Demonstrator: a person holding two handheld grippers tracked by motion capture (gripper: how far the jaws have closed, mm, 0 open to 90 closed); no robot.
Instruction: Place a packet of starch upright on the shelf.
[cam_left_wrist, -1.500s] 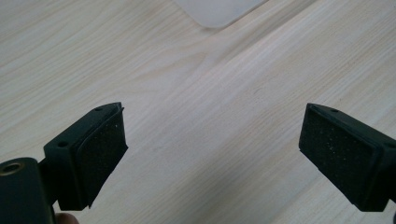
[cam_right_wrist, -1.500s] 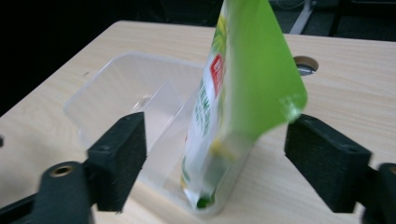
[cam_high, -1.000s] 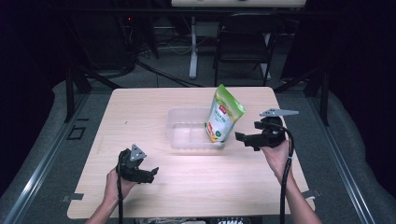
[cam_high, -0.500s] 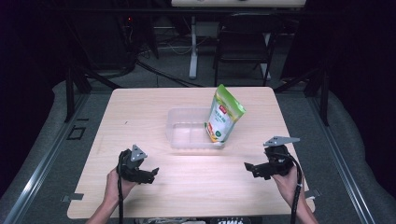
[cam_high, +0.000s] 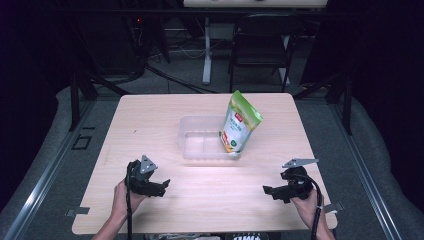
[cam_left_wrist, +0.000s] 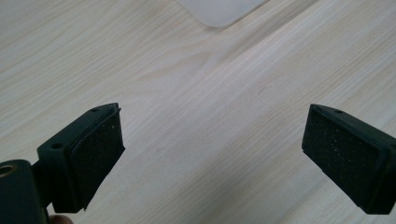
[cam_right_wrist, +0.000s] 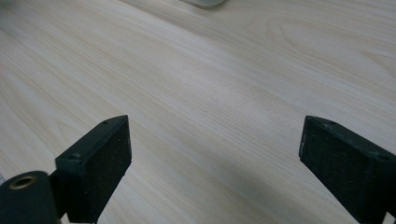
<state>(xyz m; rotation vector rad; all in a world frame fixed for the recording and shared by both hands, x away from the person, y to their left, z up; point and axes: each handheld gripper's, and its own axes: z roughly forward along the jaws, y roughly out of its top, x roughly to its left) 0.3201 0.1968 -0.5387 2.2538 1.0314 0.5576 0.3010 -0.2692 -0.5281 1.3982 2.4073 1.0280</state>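
Note:
A green and white pouch (cam_high: 241, 125) stands tilted in the right end of a clear plastic container (cam_high: 200, 145) at mid table. My left gripper (cam_high: 165, 185) rests near the front left, open, with bare wood between its jaws (cam_left_wrist: 212, 158). Low at the front right, well clear of the pouch, my right gripper (cam_high: 267, 191) is open. Its jaws have just been closing a little, with nothing between them (cam_right_wrist: 215, 163). A corner of the container (cam_left_wrist: 219, 9) shows at the top of the left gripper view.
The light wooden table (cam_high: 150, 125) stands on a grey floor, with a dark chair (cam_high: 260, 45) and cables behind it. Bare wood lies in front of the container between both grippers. The table's front edge runs just behind my hands.
My right gripper has dropped from beside the pouch to the front right of the table, toward the person. The pouch stays leaning in the container. The left gripper has not moved.

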